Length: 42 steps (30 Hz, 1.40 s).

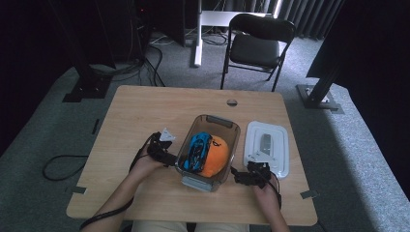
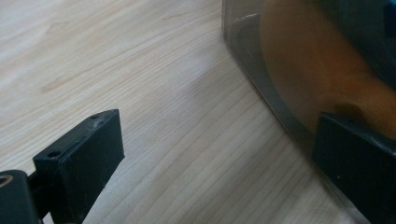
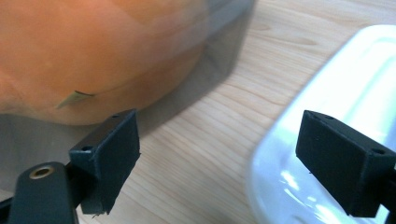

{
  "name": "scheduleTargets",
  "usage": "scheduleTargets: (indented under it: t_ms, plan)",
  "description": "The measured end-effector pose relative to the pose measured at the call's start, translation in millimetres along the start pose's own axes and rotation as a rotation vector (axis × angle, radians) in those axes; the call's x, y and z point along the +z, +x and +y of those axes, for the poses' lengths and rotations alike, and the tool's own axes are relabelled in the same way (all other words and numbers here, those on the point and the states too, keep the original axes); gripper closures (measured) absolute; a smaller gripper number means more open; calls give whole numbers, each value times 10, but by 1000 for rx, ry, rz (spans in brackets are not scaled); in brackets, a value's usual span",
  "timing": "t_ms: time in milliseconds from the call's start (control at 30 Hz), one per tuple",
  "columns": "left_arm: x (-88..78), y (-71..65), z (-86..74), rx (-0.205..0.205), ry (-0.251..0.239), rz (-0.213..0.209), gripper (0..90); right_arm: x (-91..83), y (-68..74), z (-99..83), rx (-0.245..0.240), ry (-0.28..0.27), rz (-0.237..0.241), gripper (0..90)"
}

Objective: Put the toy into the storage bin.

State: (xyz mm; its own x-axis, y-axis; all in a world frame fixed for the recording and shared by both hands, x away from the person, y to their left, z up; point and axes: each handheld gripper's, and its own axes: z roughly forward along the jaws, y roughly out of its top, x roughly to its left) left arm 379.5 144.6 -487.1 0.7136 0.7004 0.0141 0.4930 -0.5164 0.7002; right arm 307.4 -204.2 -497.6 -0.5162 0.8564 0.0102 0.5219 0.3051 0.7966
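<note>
A clear plastic container (image 1: 194, 181) stands mid-table holding an orange soft object (image 1: 215, 154) and a blue and black item (image 1: 197, 150). Its white lid (image 1: 268, 145) lies flat to the right. My left gripper (image 1: 167, 157) is open at the container's left wall (image 2: 261, 79), one jaw against it. The right gripper (image 1: 244, 175) is open between the container's right corner and the lid (image 3: 336, 88). Through the wall the orange object (image 3: 93, 51) bulges close to the right gripper (image 3: 217, 154). Nothing sits between the jaws of the left gripper (image 2: 217, 154).
The wooden table (image 1: 145, 111) has bare room at its back and left. A black folding chair (image 1: 256, 43) stands beyond the far edge, with dark stands and cables on the carpet. A small grommet hole (image 1: 232, 102) marks the table's back.
</note>
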Motion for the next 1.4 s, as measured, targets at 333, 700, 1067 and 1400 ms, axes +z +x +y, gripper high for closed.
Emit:
scheduleTargets:
  t_ms: [333, 700, 1067, 1400]
  plan:
    - [-13, -128, -91, 2, -15, -9, 33, -263, -422, 8, 107, -7, -135, 115]
    - [19, -206, -130, 17, -27, -27, 33, -98, -691, -50, 199, 53, -264, 139]
    - [70, -297, -138, 38, -18, -43, 32, 127, -763, 5, 244, 63, -345, 330]
    - [110, -376, -117, 48, -20, -55, 32, 245, -779, 35, 261, 89, -336, 479]
